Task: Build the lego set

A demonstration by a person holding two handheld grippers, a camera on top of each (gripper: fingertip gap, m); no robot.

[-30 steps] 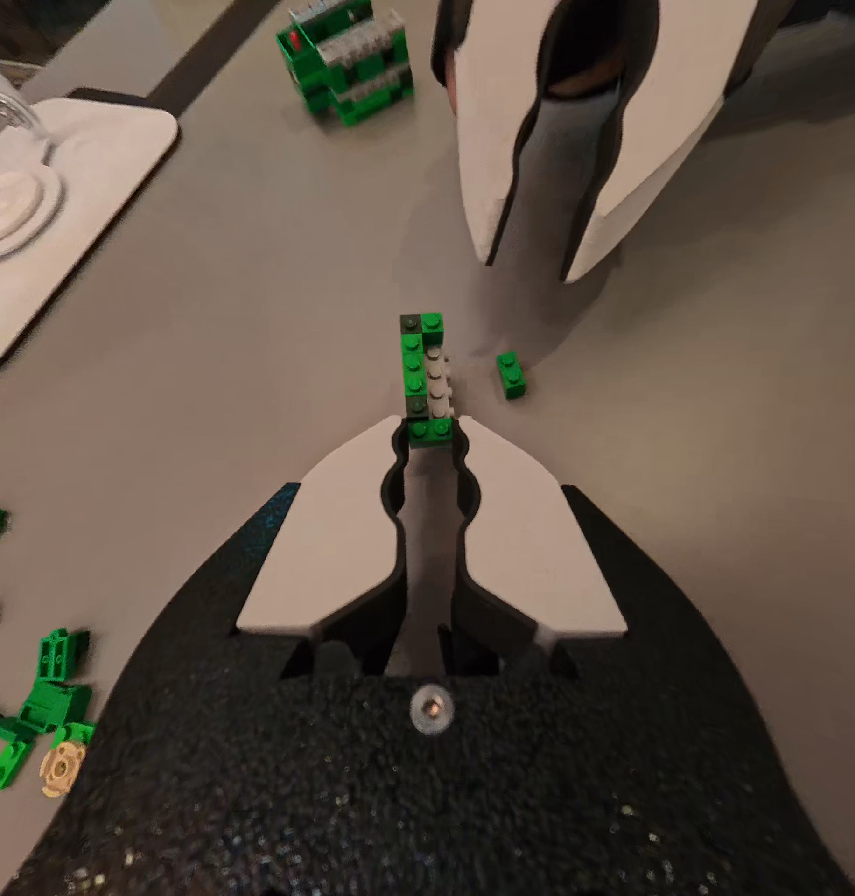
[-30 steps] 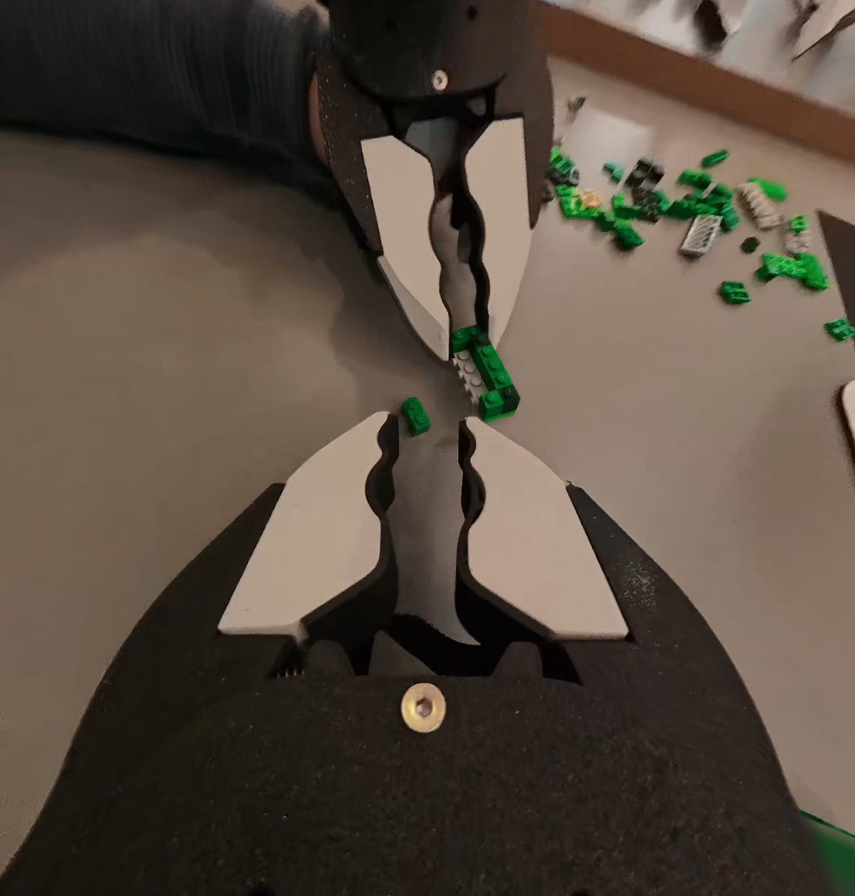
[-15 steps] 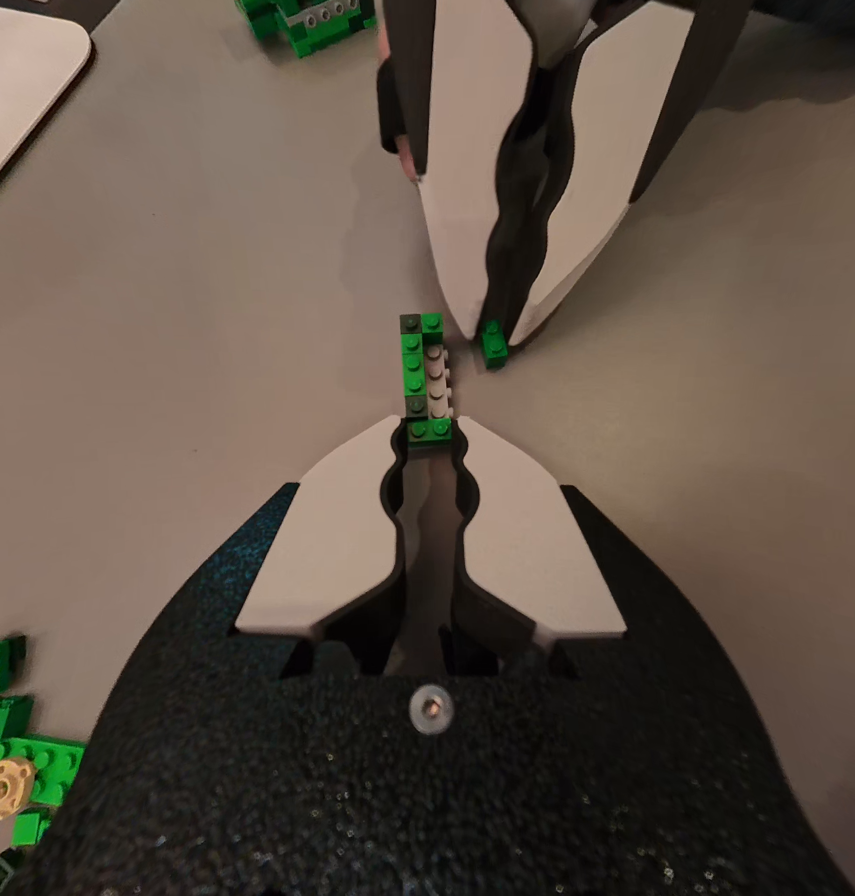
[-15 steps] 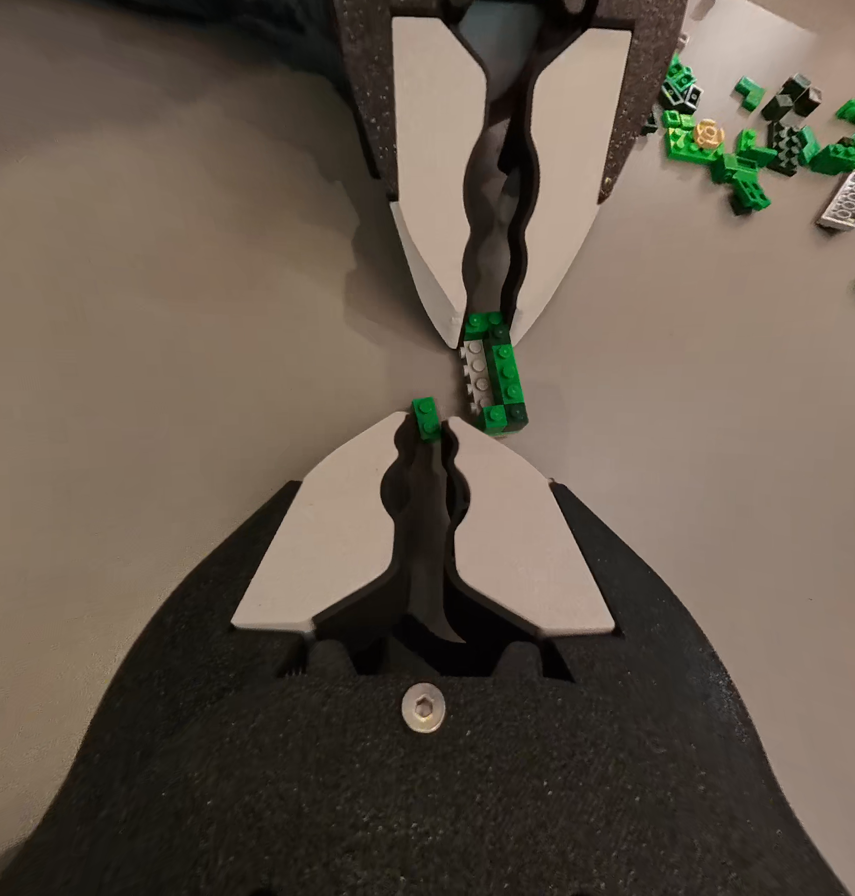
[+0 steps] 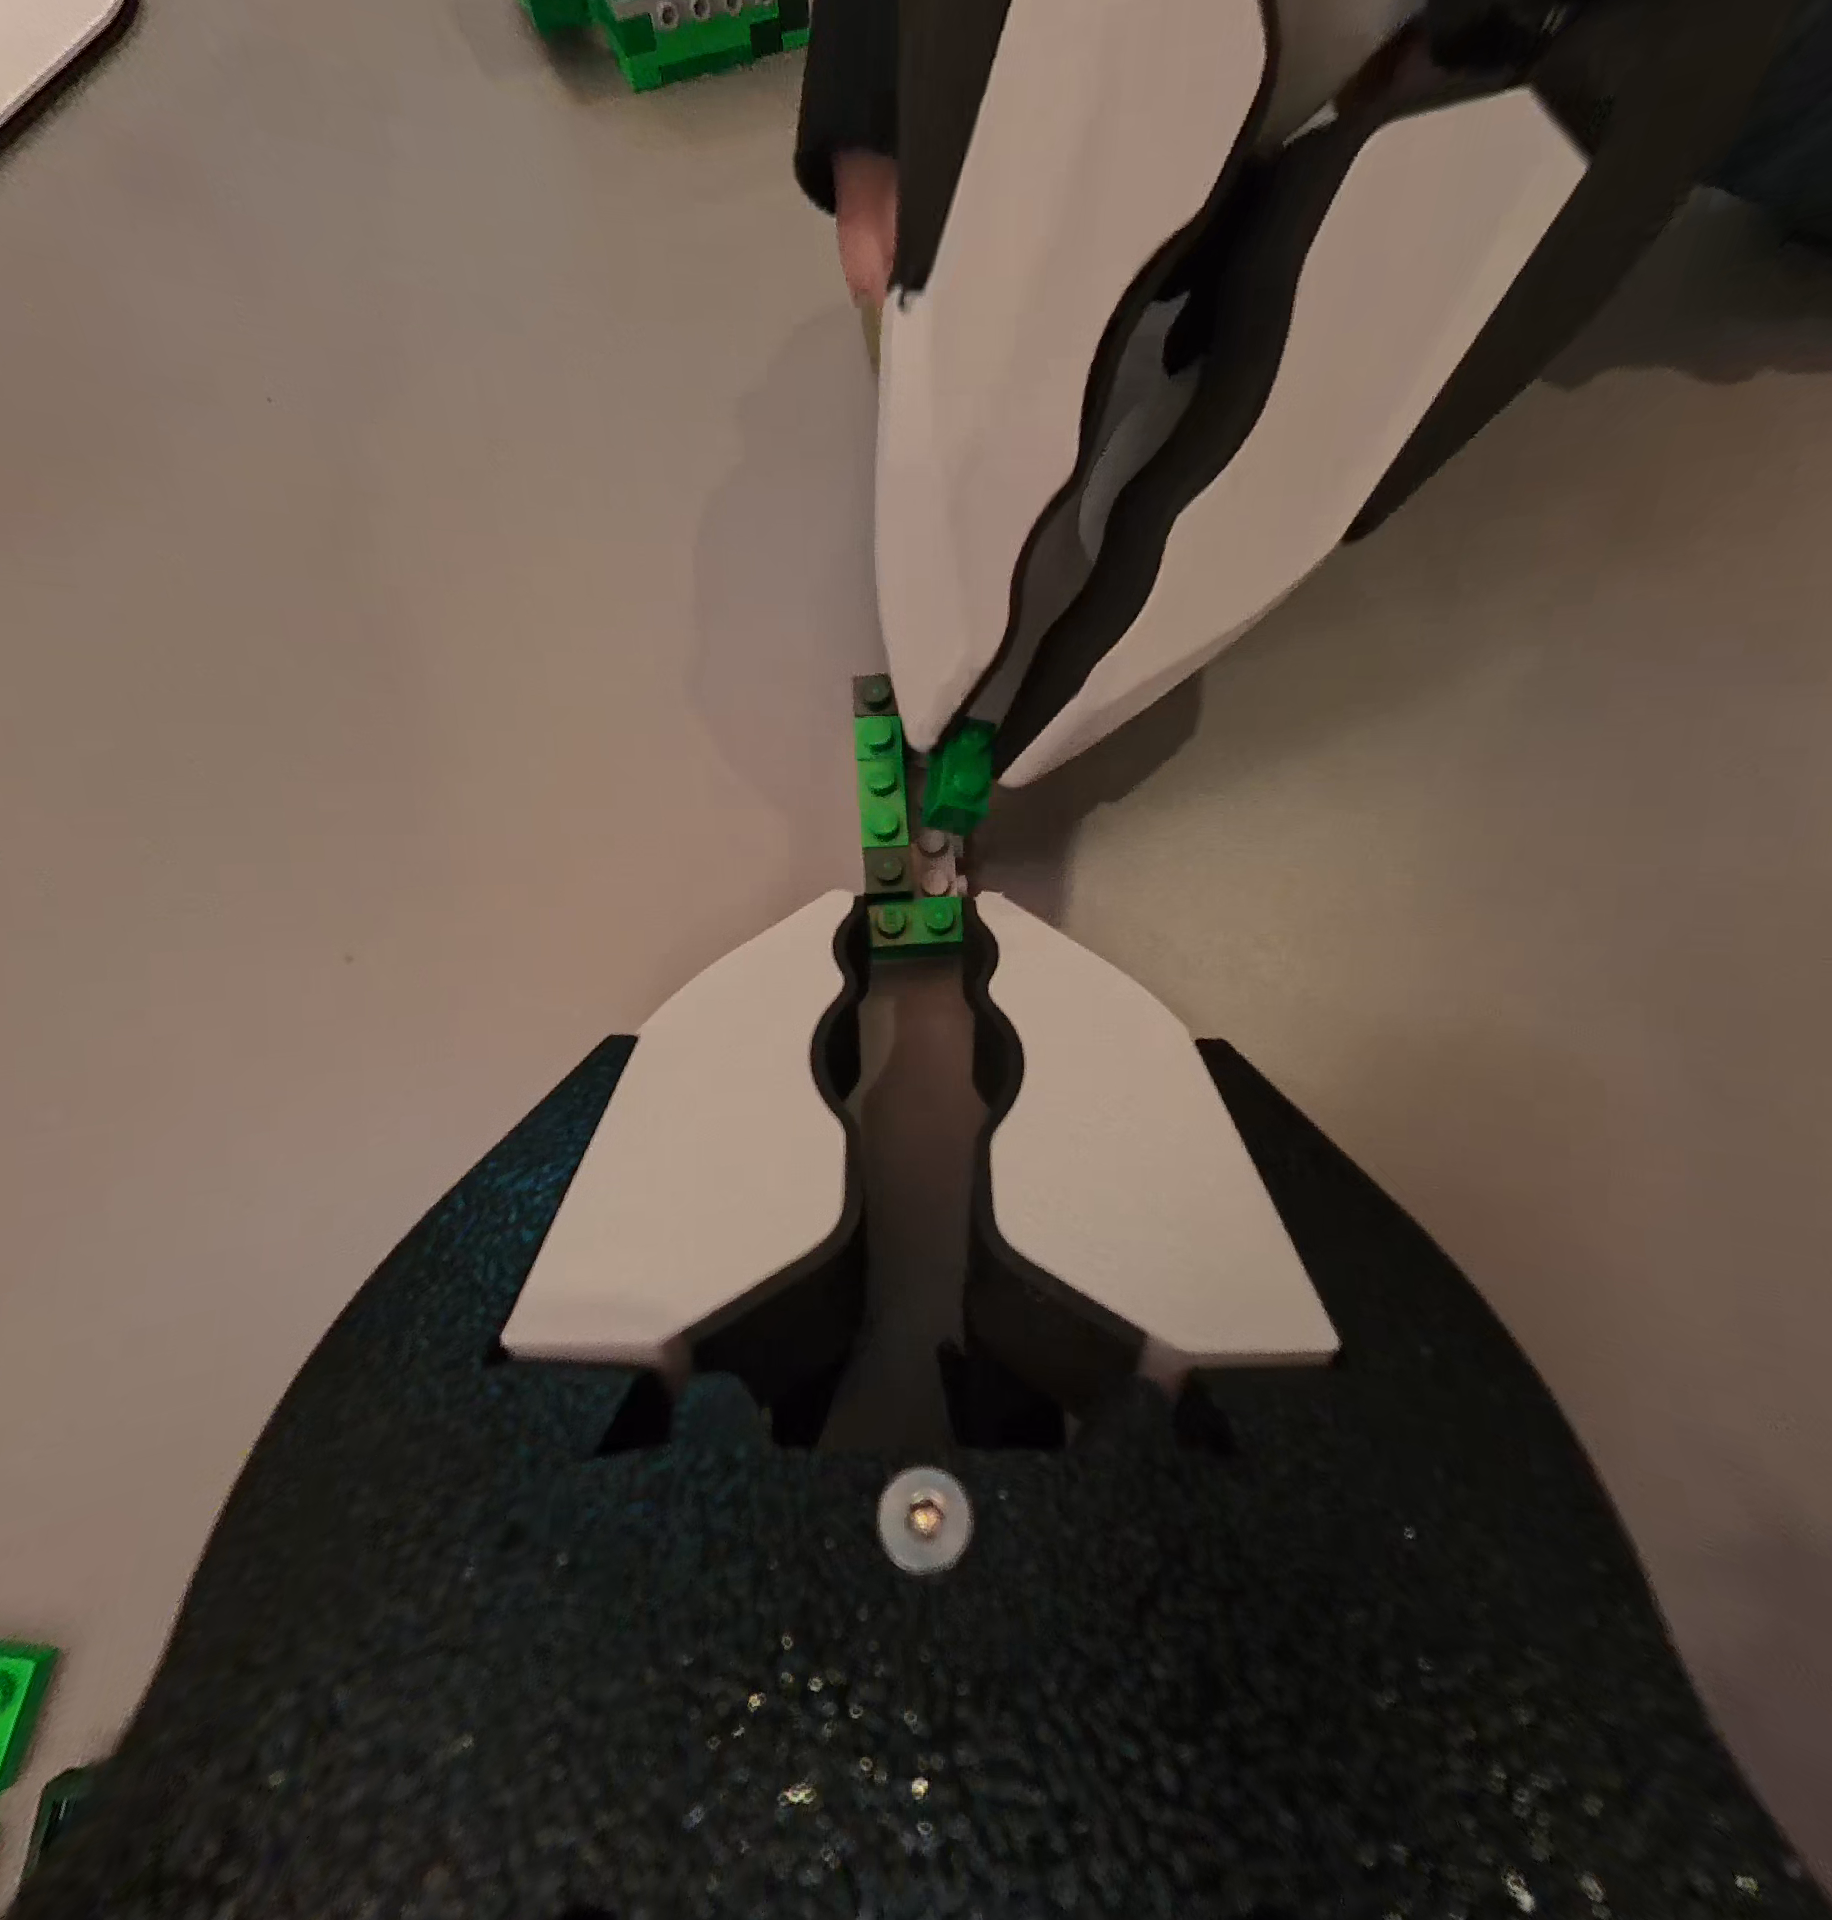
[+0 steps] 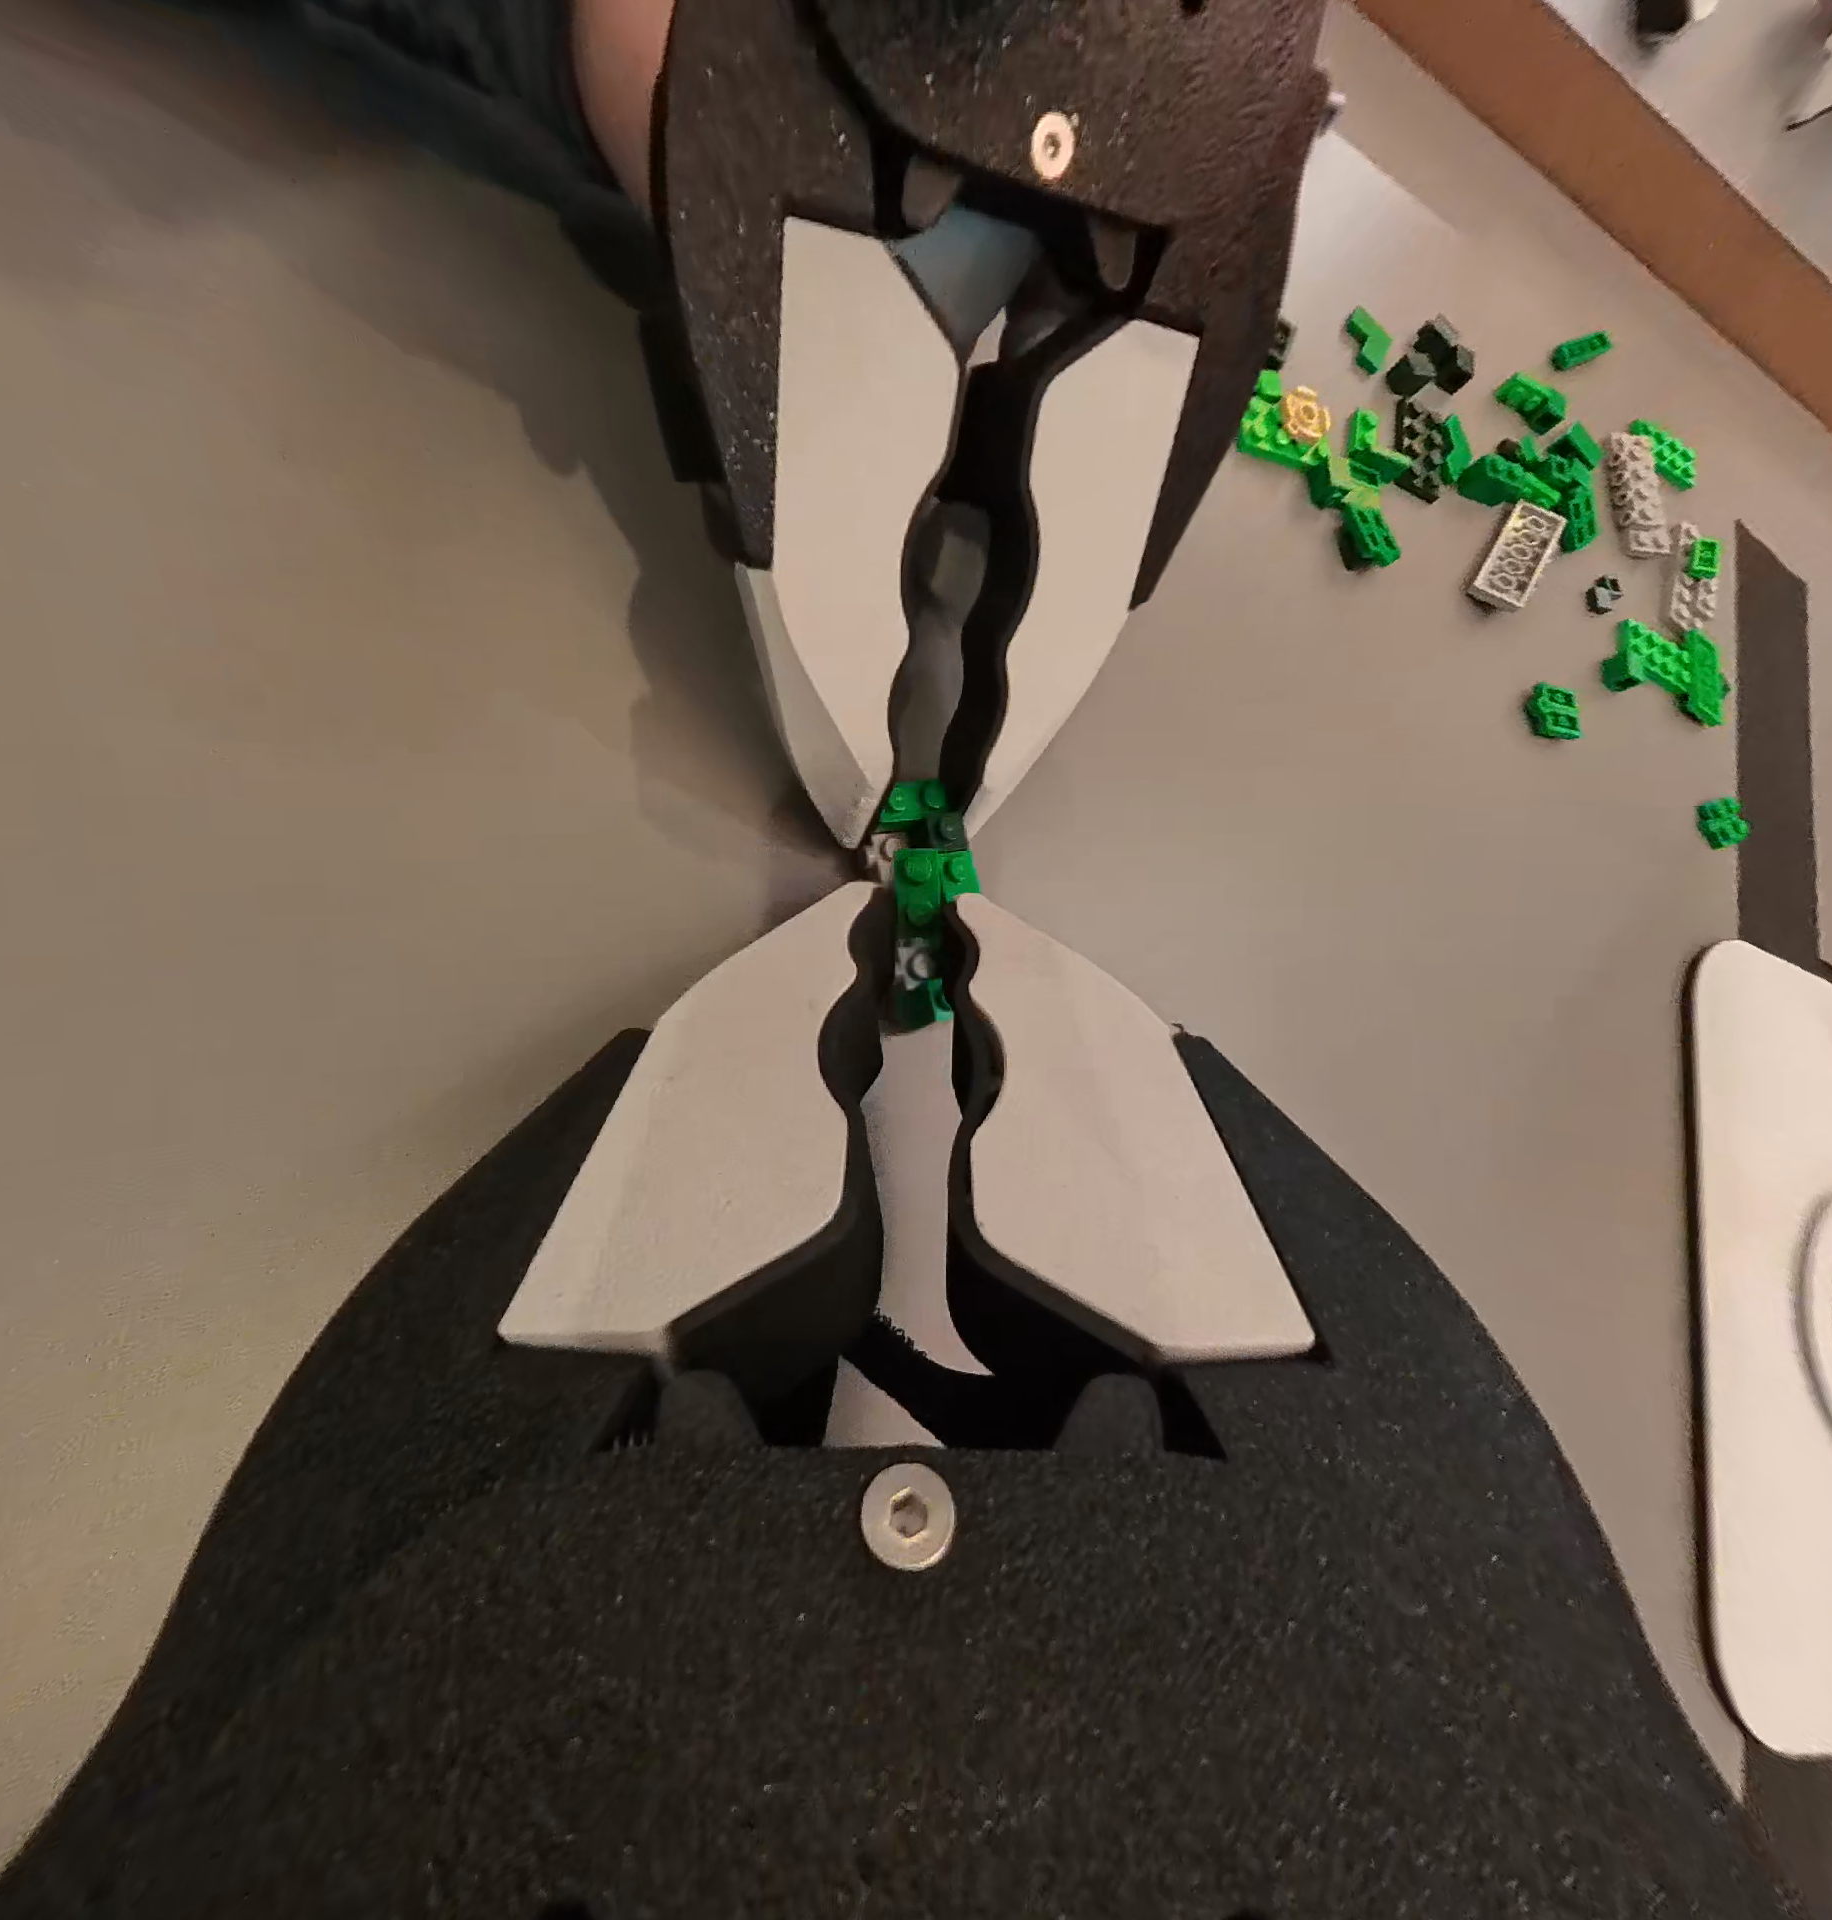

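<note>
My left gripper (image 5: 917, 912) is shut on the near end of a narrow lego strip (image 5: 884, 800) of green, dark and grey pieces. It holds the strip low over the grey table (image 5: 372, 623). My right gripper (image 5: 962, 756) comes in from the far right, shut on a small green brick (image 5: 959, 784). It holds the brick tilted over the strip's grey studs. In the right wrist view my right gripper (image 6: 912, 902) holds the brick (image 6: 917, 878) over the strip (image 6: 917, 987), facing the left gripper (image 6: 917, 816). Whether the brick touches the strip is hidden.
A pile of loose green, dark and grey bricks (image 6: 1514, 488) lies at the far right of the table. A white mat (image 6: 1774, 1351) holding a glass base and a dark strip (image 6: 1774, 727) are to the right. A built green block (image 5: 683, 31) stands far off. My left and right fingertips are right by each other.
My right gripper shut on the small green brick on the table, lifted it and carried it over the strip. My left gripper has kept its hold on the strip.
</note>
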